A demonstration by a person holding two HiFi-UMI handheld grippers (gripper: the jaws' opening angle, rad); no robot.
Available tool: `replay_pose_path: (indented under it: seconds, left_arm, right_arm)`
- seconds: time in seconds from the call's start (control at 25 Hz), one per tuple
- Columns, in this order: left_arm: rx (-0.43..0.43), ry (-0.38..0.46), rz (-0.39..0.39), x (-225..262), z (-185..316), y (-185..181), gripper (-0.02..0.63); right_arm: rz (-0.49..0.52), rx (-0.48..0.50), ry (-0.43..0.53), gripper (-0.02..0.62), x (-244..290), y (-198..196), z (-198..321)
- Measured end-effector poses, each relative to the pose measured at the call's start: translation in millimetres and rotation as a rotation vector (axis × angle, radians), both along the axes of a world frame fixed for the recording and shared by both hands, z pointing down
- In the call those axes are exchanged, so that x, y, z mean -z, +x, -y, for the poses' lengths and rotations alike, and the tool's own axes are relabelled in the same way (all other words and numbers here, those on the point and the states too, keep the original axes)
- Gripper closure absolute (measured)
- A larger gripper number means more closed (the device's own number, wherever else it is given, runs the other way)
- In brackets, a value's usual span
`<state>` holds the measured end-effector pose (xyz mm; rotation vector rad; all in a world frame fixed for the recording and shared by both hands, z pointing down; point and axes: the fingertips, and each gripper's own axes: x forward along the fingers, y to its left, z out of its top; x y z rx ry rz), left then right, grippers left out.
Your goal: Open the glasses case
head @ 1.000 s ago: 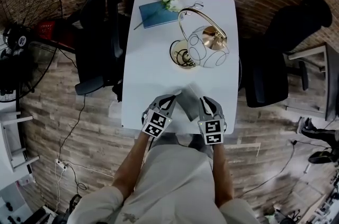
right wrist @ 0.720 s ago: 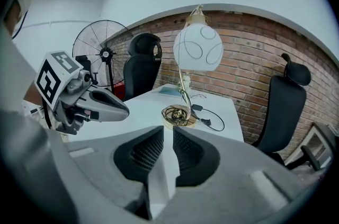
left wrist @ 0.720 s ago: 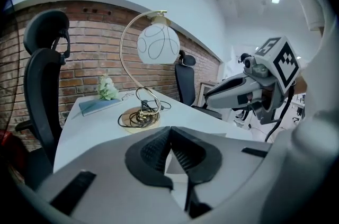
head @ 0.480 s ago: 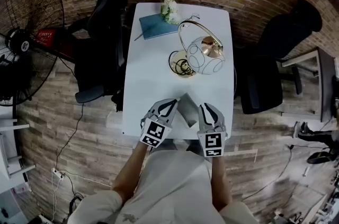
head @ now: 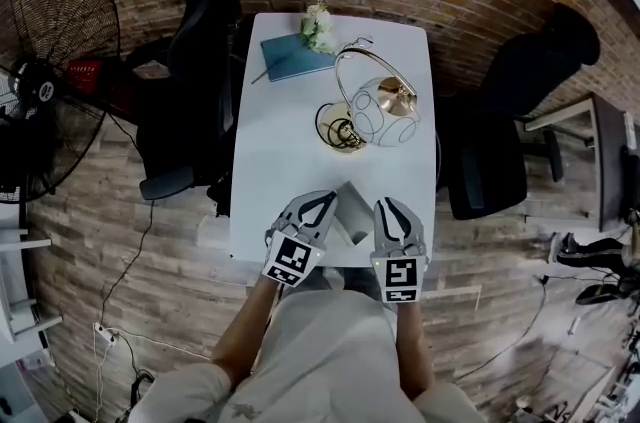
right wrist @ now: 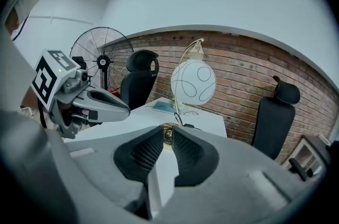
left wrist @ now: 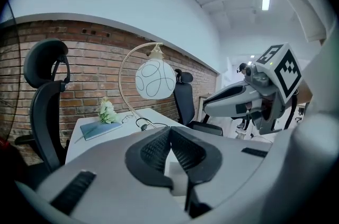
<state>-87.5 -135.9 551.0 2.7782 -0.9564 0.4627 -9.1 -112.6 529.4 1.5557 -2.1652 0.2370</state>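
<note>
Over the near edge of the white worktop [head: 285, 151], the left tongs [head: 322, 204] are pinched shut on the left edge of the grey glasses case [head: 352, 209]. The right tongs [head: 388, 209] are clamped just as tightly on its right edge.

The grey glasses case [head: 352, 211] shows in the head view only as a wedge between the left gripper [head: 322, 203] and the right gripper [head: 390, 207], which cover its ends. Whether its lid is up cannot be told. In each gripper view only a pale, blurred sliver sits between the black ribbed fingers [left wrist: 151, 151]. The black pedestal fan [head: 60, 21] is cut off by the left edge. The near edge of the white bench [head: 270, 171] lies under the grippers.
</note>
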Motion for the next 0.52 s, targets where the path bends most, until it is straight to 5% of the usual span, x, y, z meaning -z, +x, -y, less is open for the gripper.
replay_pose_path:
  seconds: [0.52]
  left_arm:
    - [0.072,0.010,0.044,9.2,0.2,22.0,0.600]
  right_arm:
    - [0.050,0.080,0.025,0.555,11.8,34.1,9.3]
